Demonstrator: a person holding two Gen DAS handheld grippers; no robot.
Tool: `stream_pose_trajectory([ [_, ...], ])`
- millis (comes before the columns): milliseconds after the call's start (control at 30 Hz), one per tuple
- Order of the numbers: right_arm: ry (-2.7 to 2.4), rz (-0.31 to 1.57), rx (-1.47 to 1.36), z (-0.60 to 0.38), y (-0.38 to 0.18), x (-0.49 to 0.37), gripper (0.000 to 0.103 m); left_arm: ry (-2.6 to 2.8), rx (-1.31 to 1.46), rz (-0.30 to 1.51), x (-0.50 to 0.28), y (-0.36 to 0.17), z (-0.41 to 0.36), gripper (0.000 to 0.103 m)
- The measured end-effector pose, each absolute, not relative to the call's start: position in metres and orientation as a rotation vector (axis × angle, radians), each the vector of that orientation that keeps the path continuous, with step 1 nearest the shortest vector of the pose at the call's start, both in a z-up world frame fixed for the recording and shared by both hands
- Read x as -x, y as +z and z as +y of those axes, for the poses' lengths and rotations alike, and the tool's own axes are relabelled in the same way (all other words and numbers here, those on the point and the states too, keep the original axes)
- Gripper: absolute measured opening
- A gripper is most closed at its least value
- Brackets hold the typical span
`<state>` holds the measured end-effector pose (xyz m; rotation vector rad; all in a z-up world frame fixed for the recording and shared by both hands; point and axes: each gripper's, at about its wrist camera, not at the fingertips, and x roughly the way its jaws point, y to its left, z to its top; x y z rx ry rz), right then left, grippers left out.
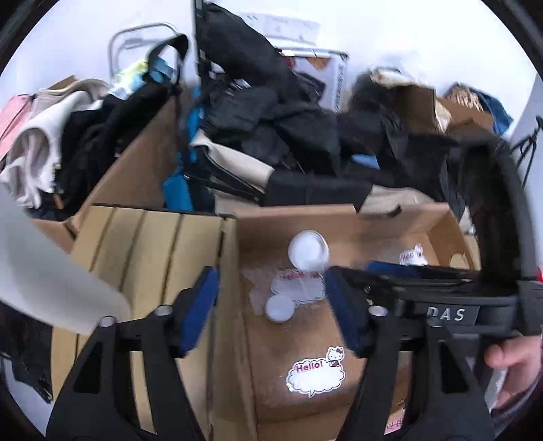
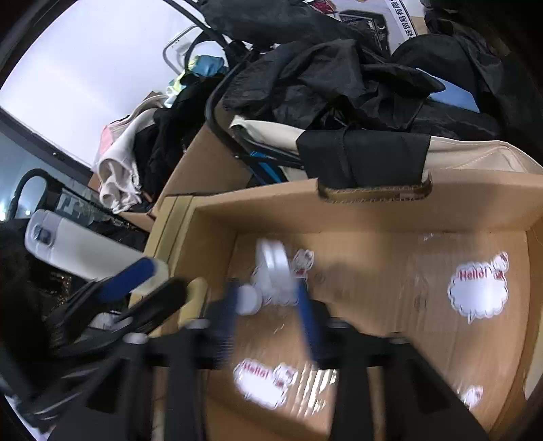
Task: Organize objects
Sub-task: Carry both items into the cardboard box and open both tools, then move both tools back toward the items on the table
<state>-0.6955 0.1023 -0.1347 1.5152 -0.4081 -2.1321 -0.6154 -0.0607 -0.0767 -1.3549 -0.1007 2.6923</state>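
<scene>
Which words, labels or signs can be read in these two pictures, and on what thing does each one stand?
"Hello!": sticker on the floor of the cardboard box, left wrist view.
"Hello!": sticker in the same box, right wrist view; a blurred sticker nearer the camera reads the same.
"DAS": black body of the right gripper, first letter partly cut off.
Chinese characters: white carton behind the clothes, too small to read surely.
Pink print at the bottom edge: unreadable.

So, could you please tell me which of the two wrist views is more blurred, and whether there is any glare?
Right wrist view: strong motion smear over the right gripper, the white jar and the near sticker; glare streaks on the box floor. Left wrist view: sharper, the Hello sticker readable, mild blur on the left gripper. Both show fisheye bending and dark corners.
</scene>
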Motion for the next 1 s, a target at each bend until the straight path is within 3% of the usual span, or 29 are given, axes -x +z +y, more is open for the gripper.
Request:
stream_pose_trajectory([
  [33,-2.130,-0.408,-1.518,0.102,-0.134,0.695,0.085,2.722,1.345,-0.106,0.609,-0.071,-0.066,0.074],
  [200,-2.220,-0.340,-1.476,0.120,-0.090,0.673,0.085,2.710,1.417,-0.028,0.583,-0.038,-0.073,0.078],
  [333,-2.302,-0.220,-1.432,0.146,-0.027,0.633,0.085,2.746,1.459,0.123,0.538,0.005,-0.074,0.098],
  [467,-2.437,0.002,-1.409,0.180,0.042,0.565,0.085,2.679,1.609,0.097,0.477,0.037,-0.086,0.098],
  [600,-2.522,0.111,-1.331,0.210,0.088,0.500,0.085,2.749,1.519,0.172,0.415,0.074,-0.083,0.103],
  [800,-2.576,0.095,-1.245,0.241,0.103,0.416,0.085,2.878,1.354,0.177,0.321,0.095,-0.074,0.103],
  [1000,-2.517,0.005,-1.044,0.248,0.058,0.264,0.085,2.927,1.149,0.105,0.185,0.058,-0.060,0.103],
])
